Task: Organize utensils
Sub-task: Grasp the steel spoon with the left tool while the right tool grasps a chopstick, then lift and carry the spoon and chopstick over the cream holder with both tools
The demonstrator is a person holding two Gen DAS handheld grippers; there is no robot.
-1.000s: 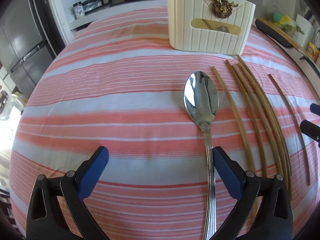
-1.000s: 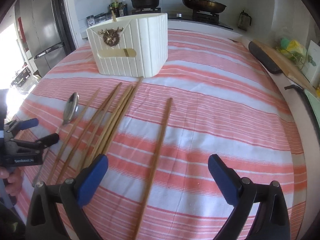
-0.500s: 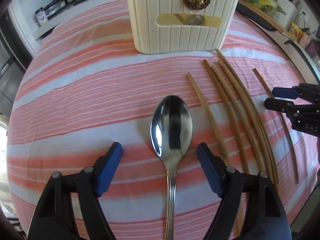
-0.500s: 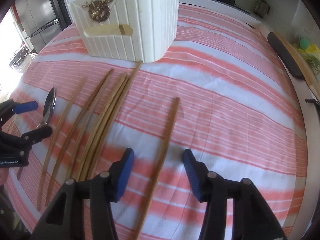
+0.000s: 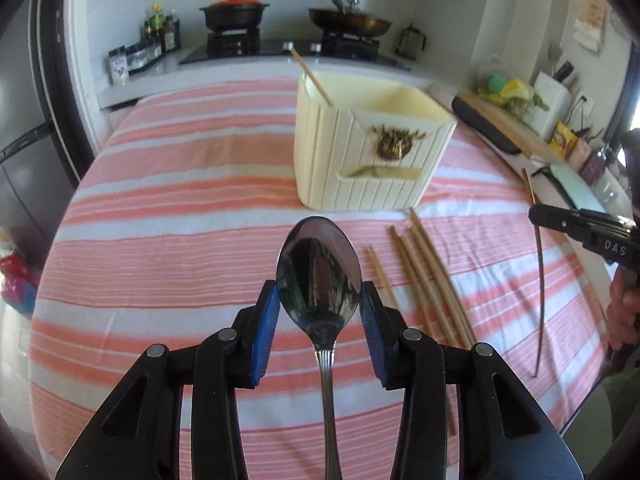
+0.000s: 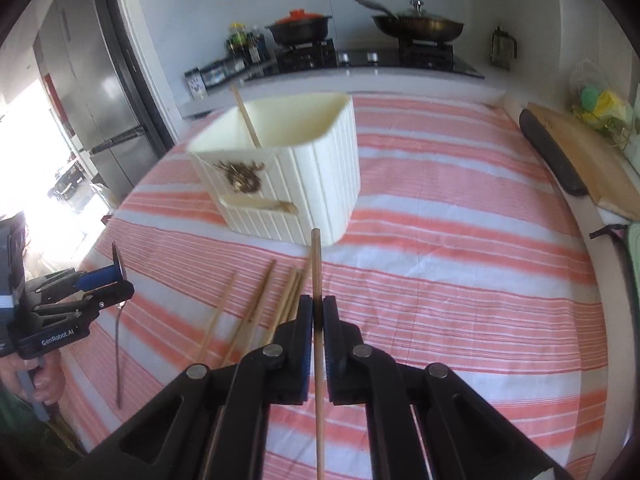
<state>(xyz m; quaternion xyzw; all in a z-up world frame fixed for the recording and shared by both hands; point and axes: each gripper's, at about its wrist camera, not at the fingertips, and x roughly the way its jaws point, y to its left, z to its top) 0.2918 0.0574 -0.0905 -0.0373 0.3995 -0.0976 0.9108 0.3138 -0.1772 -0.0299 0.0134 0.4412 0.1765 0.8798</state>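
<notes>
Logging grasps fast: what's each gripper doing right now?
Left gripper: closed on the shiny metal spoon.
Right gripper: closed on a thin wooden chopstick.

A polished steel spoon (image 5: 319, 280) sits clamped at its bowl between the left tongs (image 5: 319, 312), lifted. One wooden chopstick (image 6: 316, 280) stands pinched in the right tongs (image 6: 318, 320). Loose chopsticks (image 5: 424, 276) lie between them, before the cream holder (image 5: 360, 152).
</notes>
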